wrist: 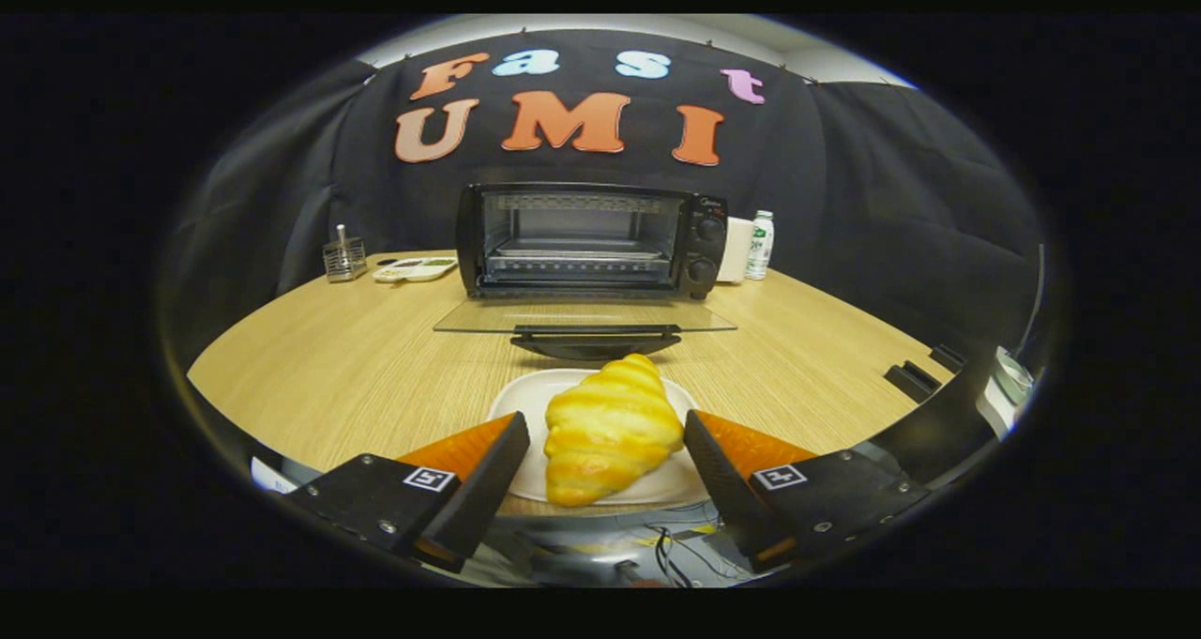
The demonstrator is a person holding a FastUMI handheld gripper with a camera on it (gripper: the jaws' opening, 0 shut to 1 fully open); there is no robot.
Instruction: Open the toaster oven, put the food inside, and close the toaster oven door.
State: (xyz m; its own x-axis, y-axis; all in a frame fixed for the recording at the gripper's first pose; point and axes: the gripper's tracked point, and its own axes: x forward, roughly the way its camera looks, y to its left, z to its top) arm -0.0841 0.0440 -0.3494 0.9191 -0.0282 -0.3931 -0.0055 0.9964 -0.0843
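Your gripper [600, 456]: jaws spread, not touching anything, 1 finger either side of croissant [608, 430]. Croissant sits between the 2 fingers on white plate [522, 404], long axis running 7 to 1 o'clock, slightly skewed to your closing line. Judgement: straight squeeze should catch its flanks. Beyond, at 12 o'clock: toaster oven door [584, 318] already dropped flat over tabletop [357, 357], toaster oven [589, 241] cavity open, rack bare.
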